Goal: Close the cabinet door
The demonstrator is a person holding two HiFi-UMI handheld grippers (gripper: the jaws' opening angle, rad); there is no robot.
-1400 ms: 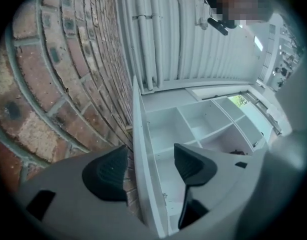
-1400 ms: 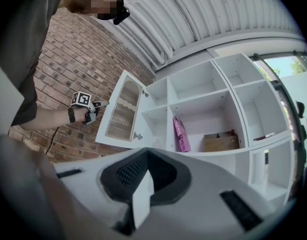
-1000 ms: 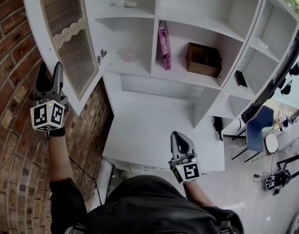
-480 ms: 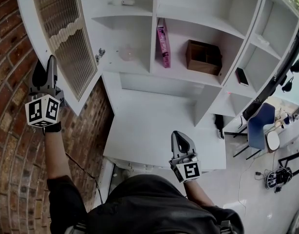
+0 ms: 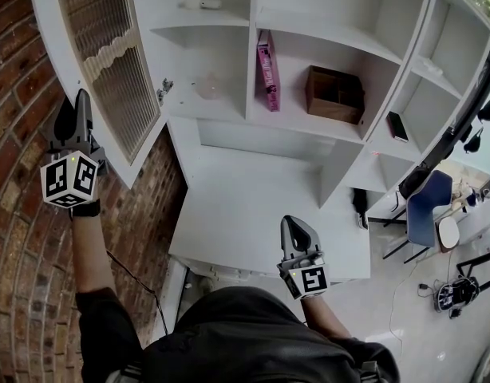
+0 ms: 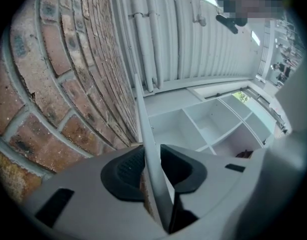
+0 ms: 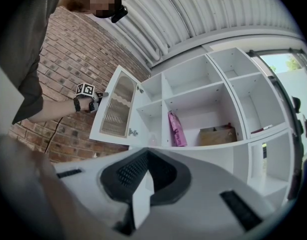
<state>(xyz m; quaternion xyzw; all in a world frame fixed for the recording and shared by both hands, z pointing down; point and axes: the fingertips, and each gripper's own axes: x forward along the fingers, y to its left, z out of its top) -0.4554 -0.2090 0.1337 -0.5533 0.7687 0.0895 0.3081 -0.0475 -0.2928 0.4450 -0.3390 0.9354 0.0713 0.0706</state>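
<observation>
The white cabinet door (image 5: 109, 62) with a ribbed glass panel stands swung open to the left, against the brick wall (image 5: 21, 70). My left gripper (image 5: 73, 108) is raised at the door's outer edge. In the left gripper view that edge (image 6: 143, 119) runs between the jaws of the left gripper (image 6: 151, 156). The jaws are closing on it, and a thin gap still shows beside the pads. My right gripper (image 5: 297, 228) hangs low over the white desk (image 5: 253, 214), shut and empty. The right gripper view shows the door (image 7: 116, 106) with the left gripper (image 7: 101, 96) at its edge.
The open white shelves hold a pink book (image 5: 266, 70), a brown wooden box (image 5: 333, 94) and a small black object (image 5: 395, 128). A blue chair (image 5: 424, 206) stands on the floor at right. The brick wall lies close behind the open door.
The left gripper's jaws have narrowed around the door's edge, and the gripper shifted slightly left. The right gripper has stayed in place.
</observation>
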